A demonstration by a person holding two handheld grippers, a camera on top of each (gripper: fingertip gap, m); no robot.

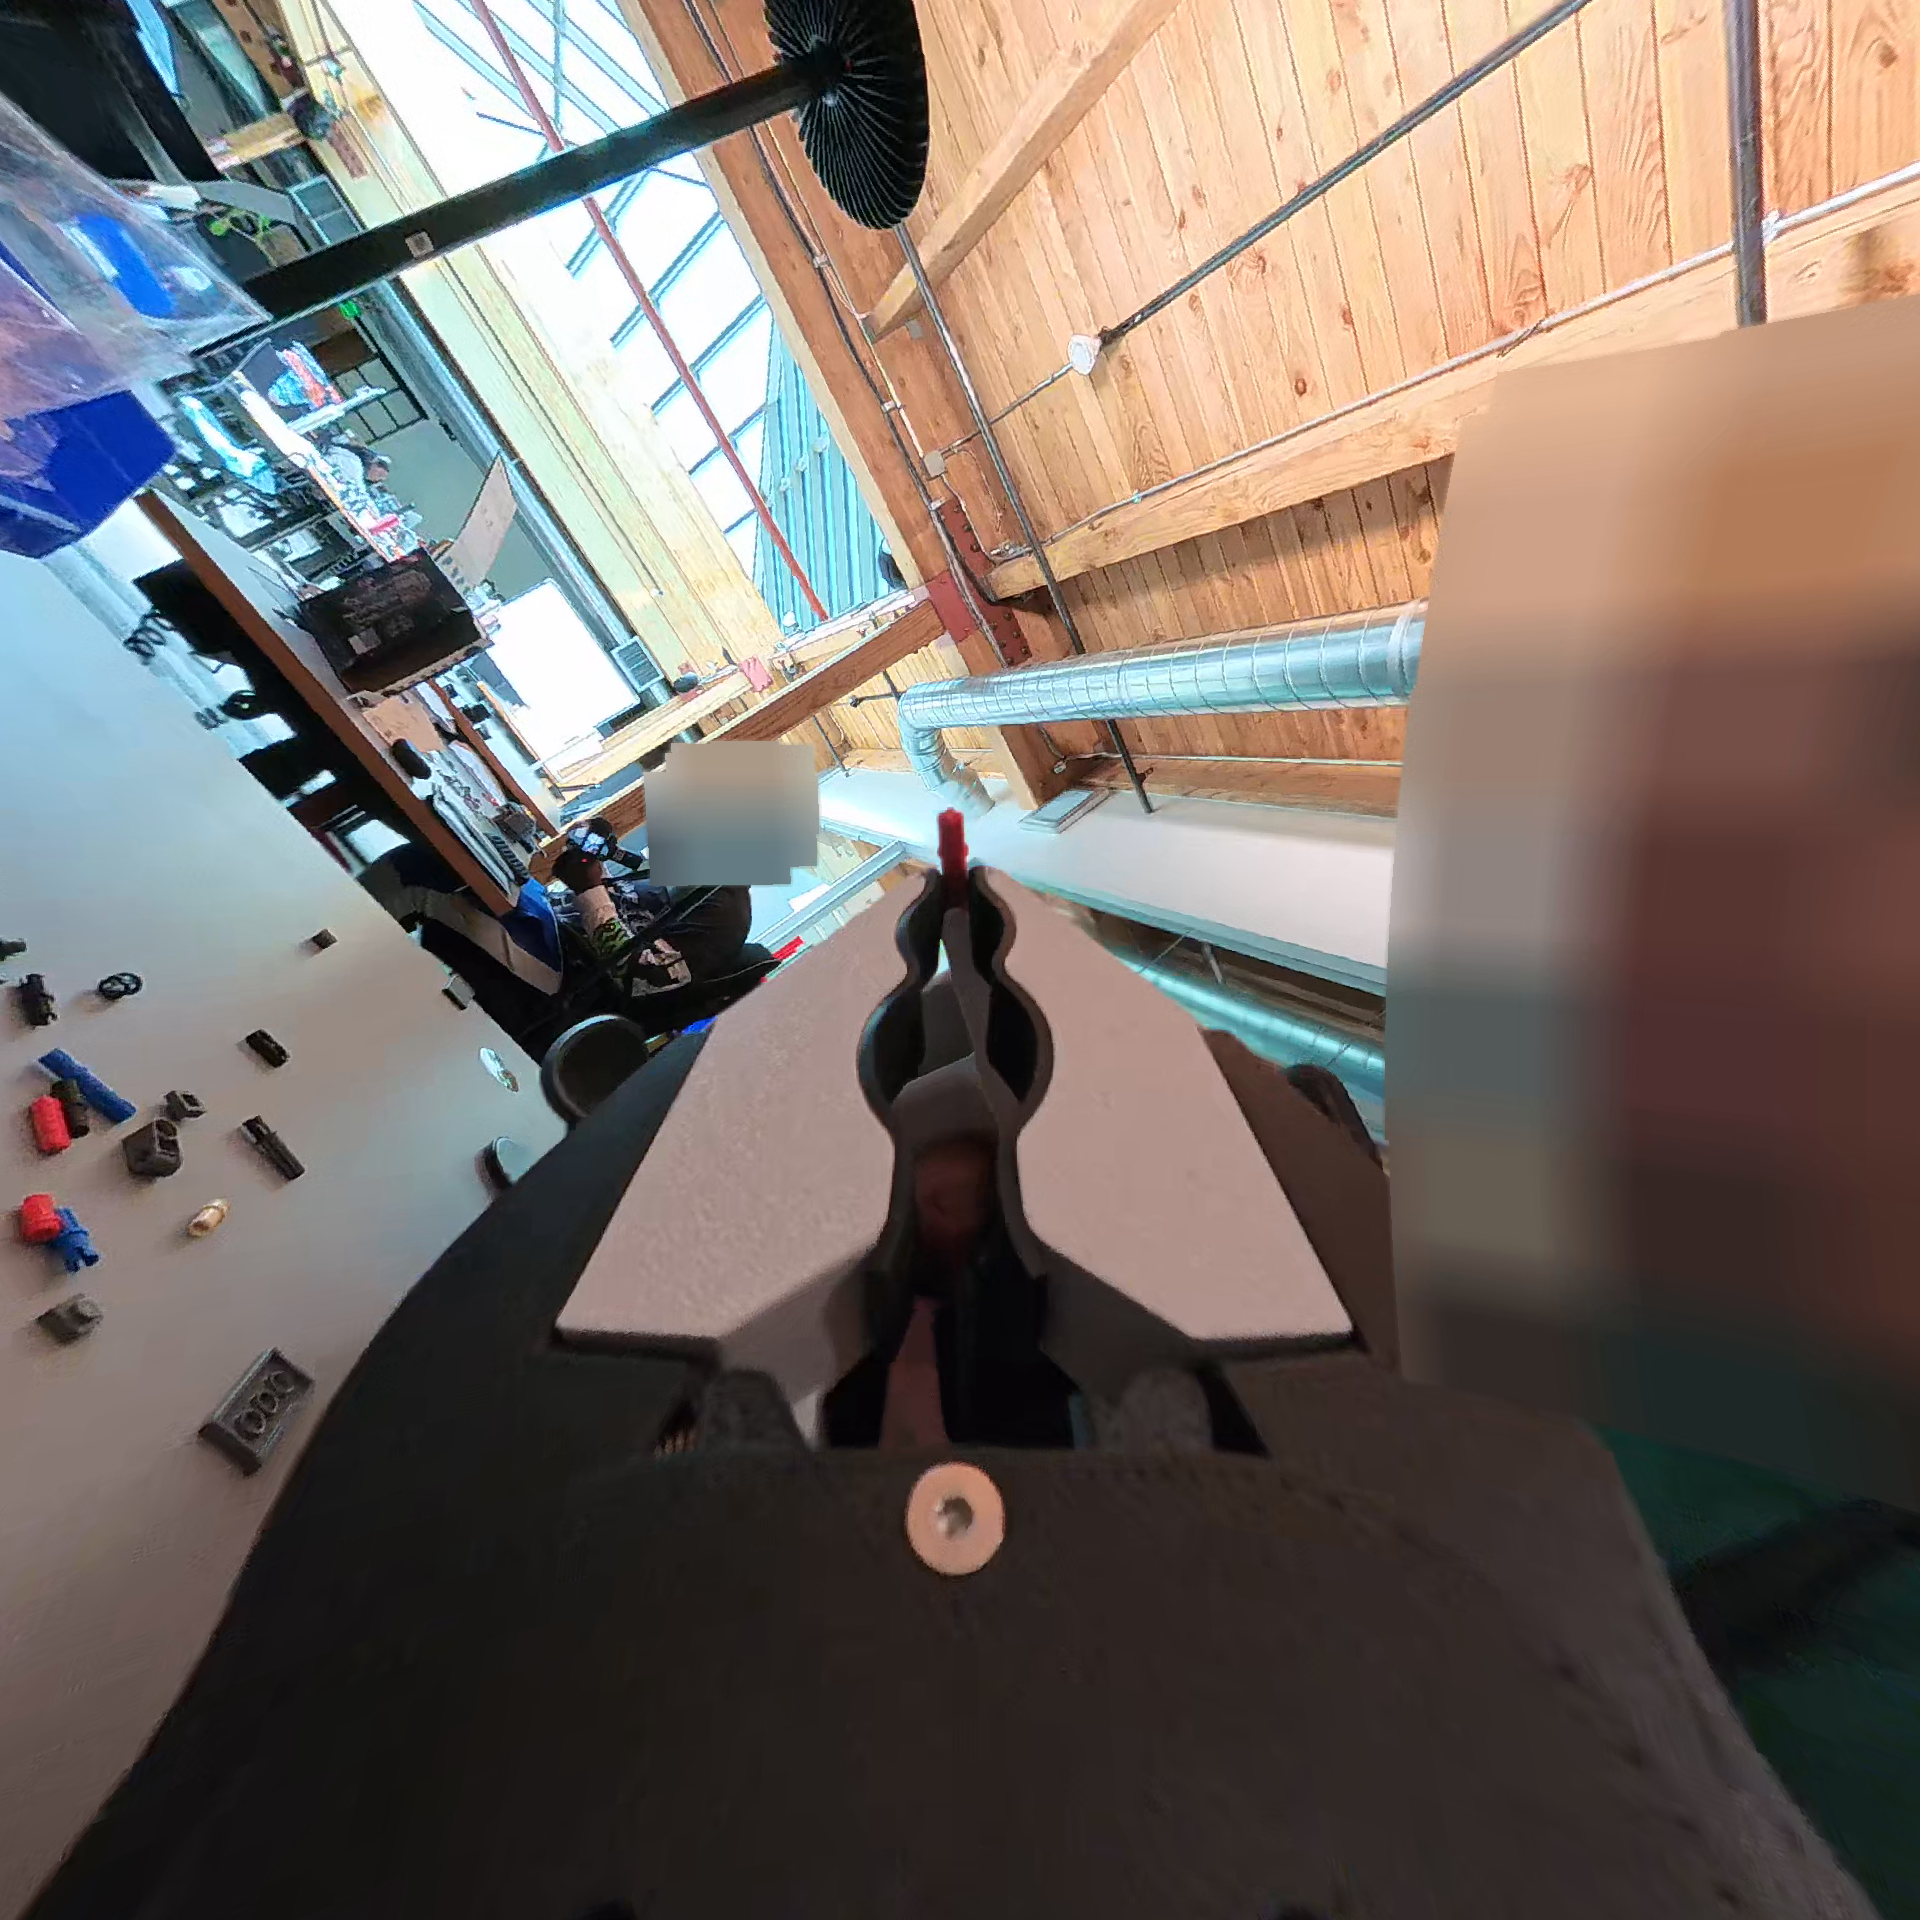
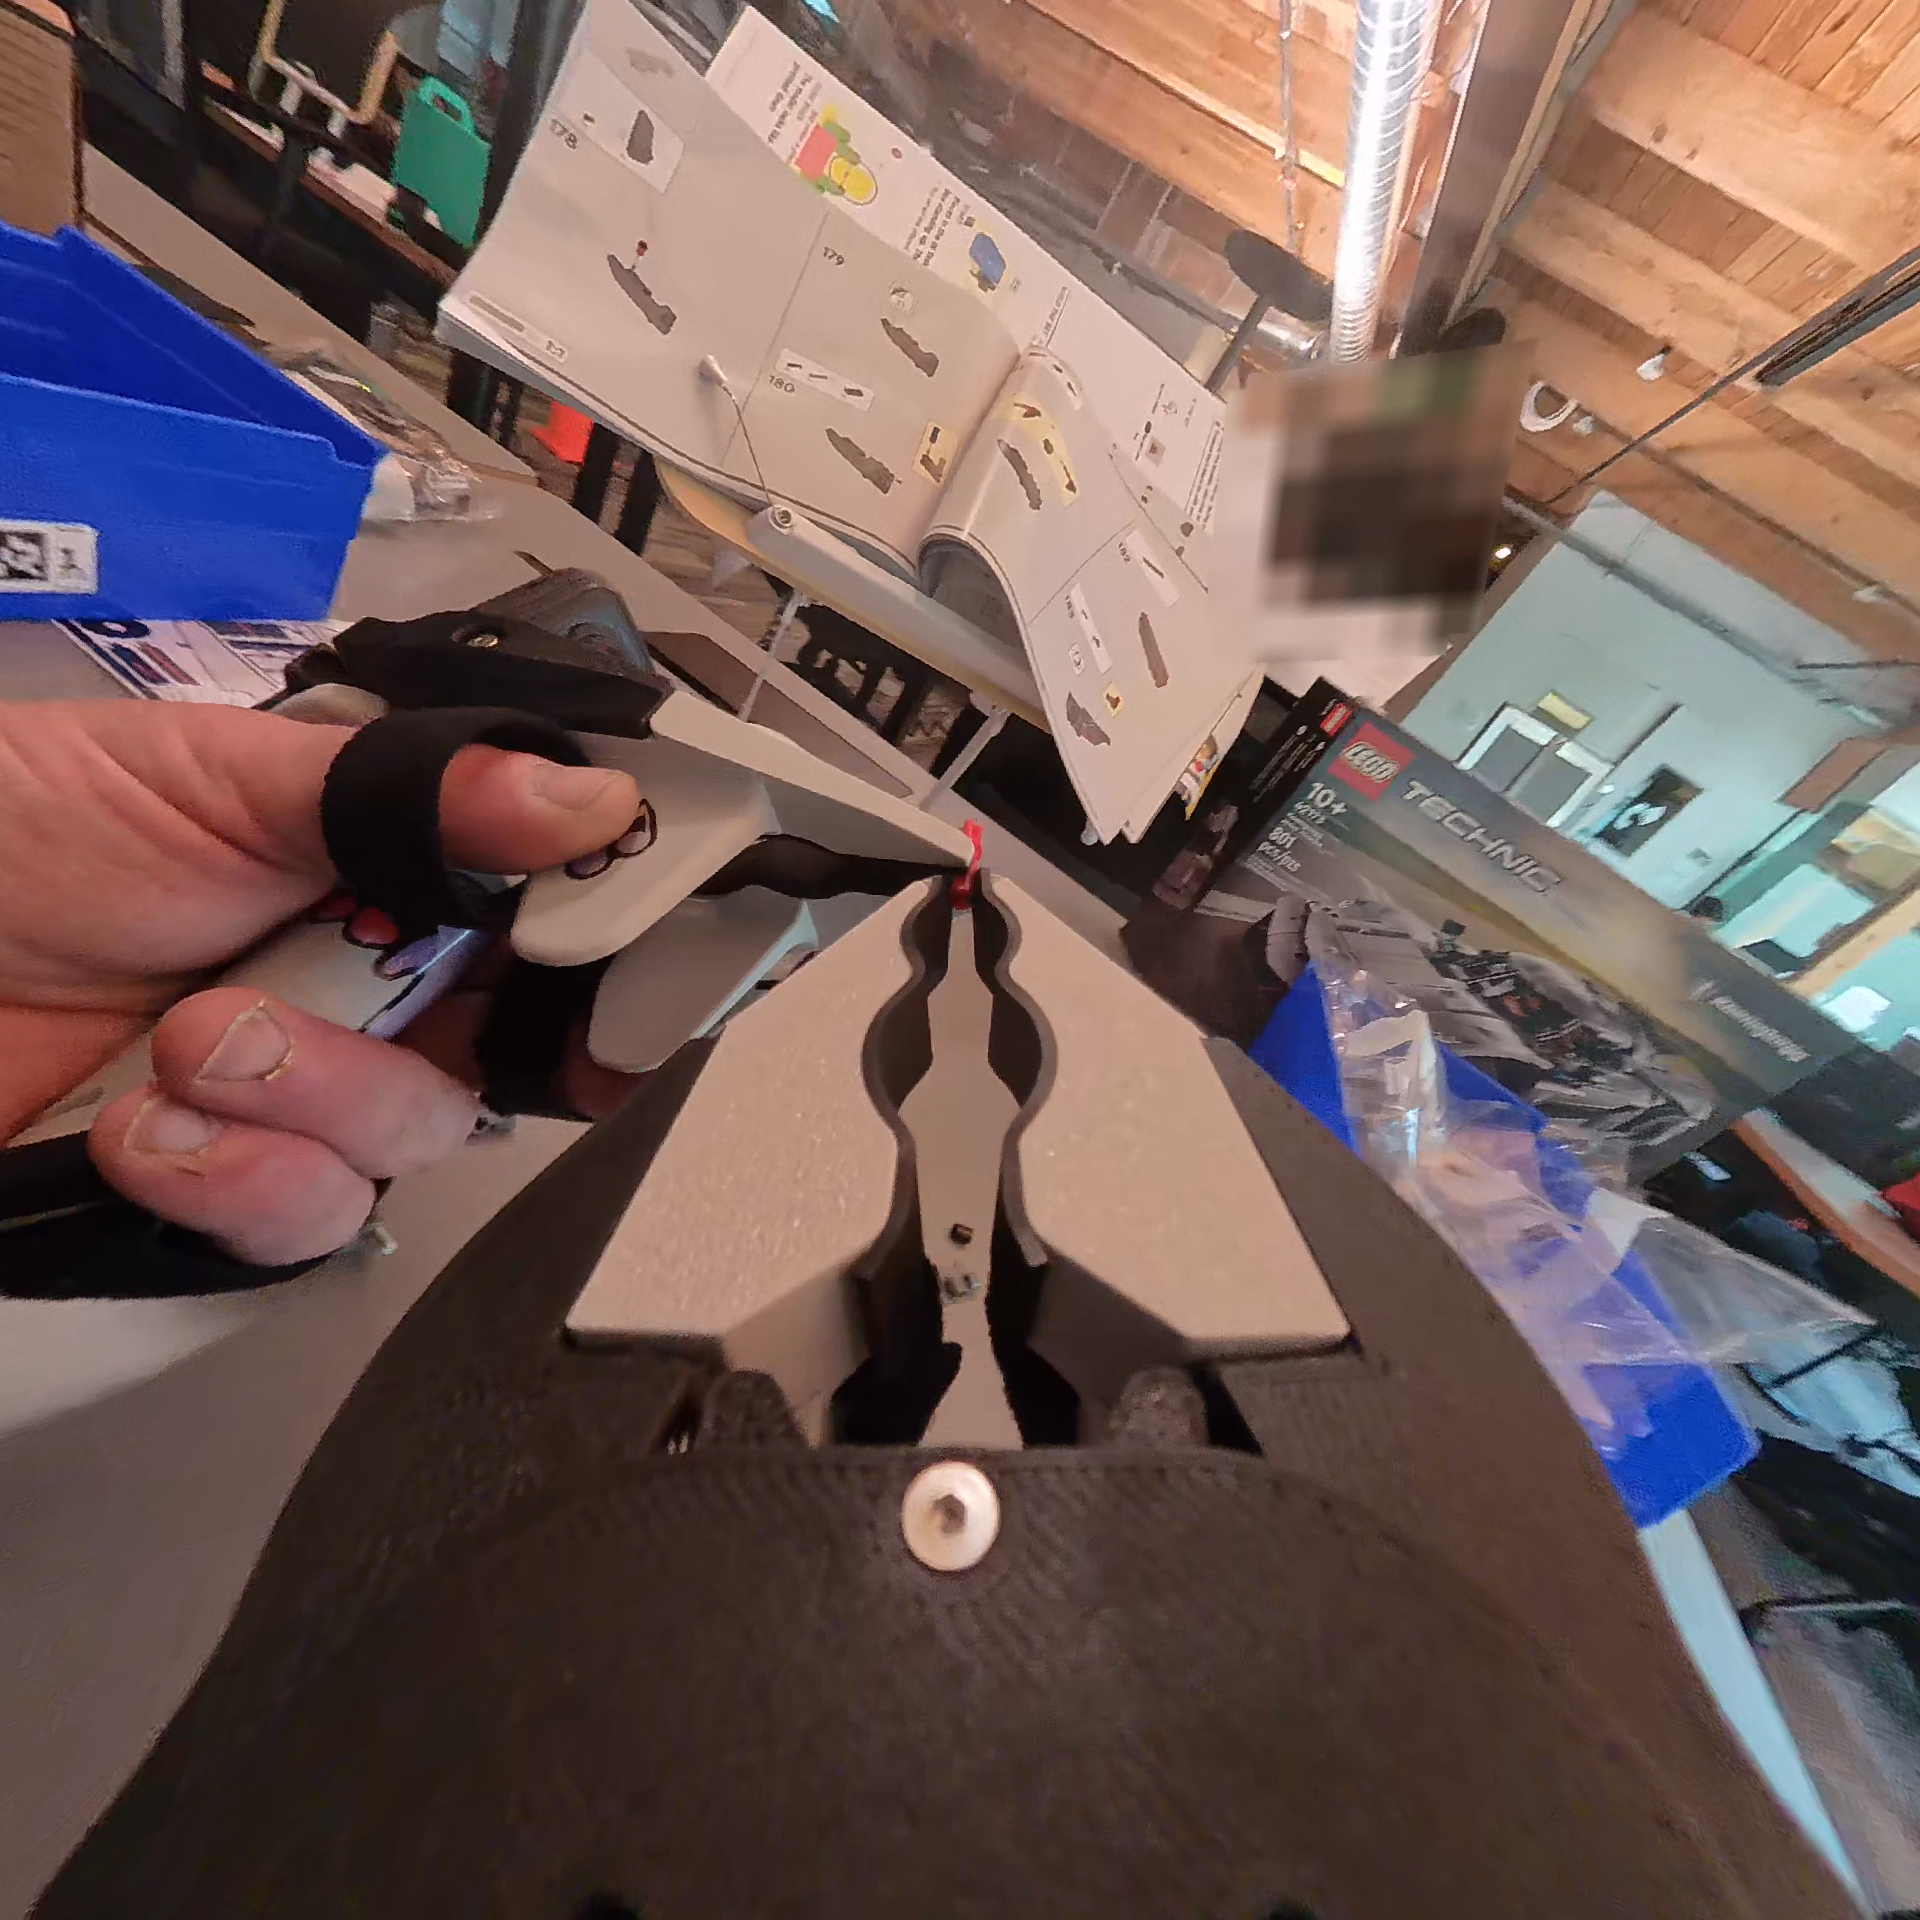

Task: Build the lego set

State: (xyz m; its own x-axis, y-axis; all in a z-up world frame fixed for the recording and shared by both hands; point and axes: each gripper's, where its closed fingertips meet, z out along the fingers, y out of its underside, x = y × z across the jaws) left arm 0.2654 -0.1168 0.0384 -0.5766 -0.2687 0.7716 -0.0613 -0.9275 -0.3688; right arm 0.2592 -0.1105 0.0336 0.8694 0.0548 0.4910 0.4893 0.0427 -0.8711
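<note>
In the left wrist view, the left gripper (image 1: 951,883) has its jaws pinching a red pin (image 1: 950,840), raised off the desk (image 1: 208,862). In the right wrist view, the right gripper (image 2: 961,896) jaws are pressed together beside that pin (image 2: 968,862), below the instruction booklet (image 2: 862,395).

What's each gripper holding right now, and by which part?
Both are shut on the same small red pin: the left gripper pinches its lower end, the right gripper the opposite end. The red pin protrudes past the left tips.

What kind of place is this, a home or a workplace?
Probably a workshop or lab in a converted industrial building: a timber plank ceiling, an exposed metal duct, and long worktables crowded with equipment.
</note>
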